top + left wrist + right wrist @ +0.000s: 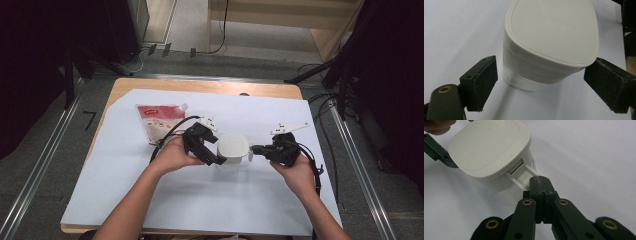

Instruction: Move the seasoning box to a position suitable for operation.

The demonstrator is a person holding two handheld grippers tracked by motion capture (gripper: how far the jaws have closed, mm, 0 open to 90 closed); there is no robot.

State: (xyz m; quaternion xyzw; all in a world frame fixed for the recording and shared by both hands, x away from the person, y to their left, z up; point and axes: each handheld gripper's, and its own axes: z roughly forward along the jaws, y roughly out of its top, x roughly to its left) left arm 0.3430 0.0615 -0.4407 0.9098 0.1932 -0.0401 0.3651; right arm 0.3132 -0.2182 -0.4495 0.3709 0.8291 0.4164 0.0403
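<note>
Closed on the white latch tab (530, 173) of the container (233, 150), the right gripper (257, 148) holds it from the side. Embossed lettering on the lid (554, 27) is unreadable. Left gripper (540, 86) jaws stand wide, flanking the container without contact. Container sits mid-table (200, 200), near the printed pouch (160, 120), whose writing is illegible.

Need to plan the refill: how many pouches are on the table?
1: a red-and-white pouch lies flat at the far left of the white sheet, behind the left claw.
</note>
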